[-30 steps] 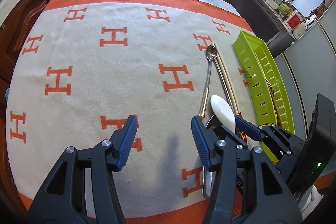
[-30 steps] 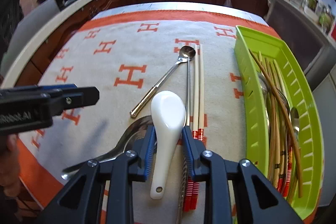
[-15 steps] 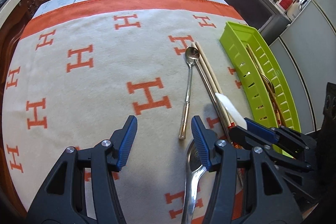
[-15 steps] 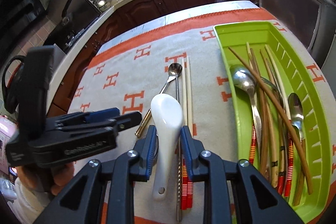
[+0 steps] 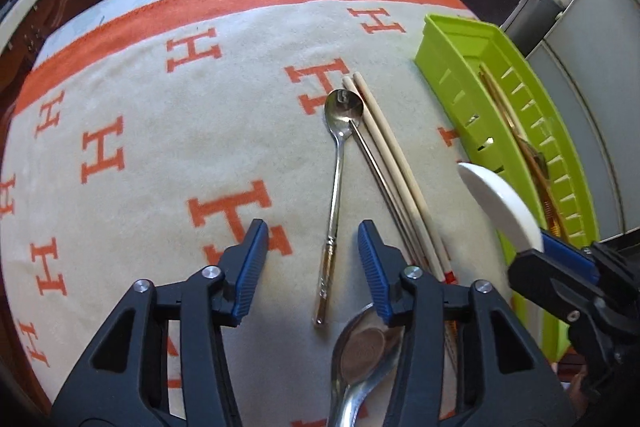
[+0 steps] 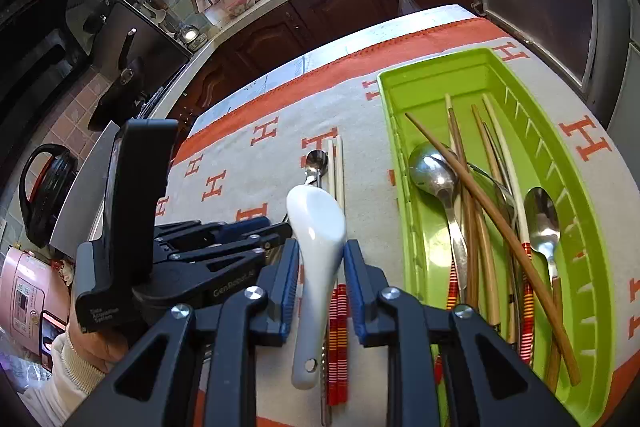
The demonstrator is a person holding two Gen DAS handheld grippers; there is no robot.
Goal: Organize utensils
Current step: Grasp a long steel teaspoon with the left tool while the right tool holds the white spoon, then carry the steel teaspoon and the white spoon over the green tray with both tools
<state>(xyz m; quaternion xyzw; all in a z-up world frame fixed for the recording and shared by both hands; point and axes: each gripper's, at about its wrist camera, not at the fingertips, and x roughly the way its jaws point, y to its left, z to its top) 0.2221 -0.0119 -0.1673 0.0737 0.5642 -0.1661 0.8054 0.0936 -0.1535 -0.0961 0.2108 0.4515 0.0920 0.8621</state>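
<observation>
My right gripper [image 6: 322, 279] is shut on a white ceramic spoon [image 6: 316, 227], held above the cloth beside the green tray [image 6: 440, 67]; the spoon [image 5: 500, 203] and that gripper [image 5: 560, 251] also show in the left wrist view. My left gripper [image 5: 312, 259] points down over a slim metal spoon [image 5: 340, 131]. Its jaws are closing with the spoon's handle between them, and the pads are not touching it. A large metal spoon [image 5: 368, 347] lies by the right finger. Pale chopsticks [image 5: 392, 163] and a thin metal stick lie next to the slim spoon.
The tray holds several chopsticks and metal spoons [image 6: 432, 171]. An H-patterned cloth [image 5: 160, 147] with an orange border covers the table. Dark cabinets and a counter stand behind. A sleeved hand [image 6: 92, 347] holds the left gripper [image 6: 276, 229].
My left gripper has slid right across the cloth until it straddles the slim spoon's handle, and its jaws have narrowed. The right gripper has lifted the white spoon and rolled toward the tray.
</observation>
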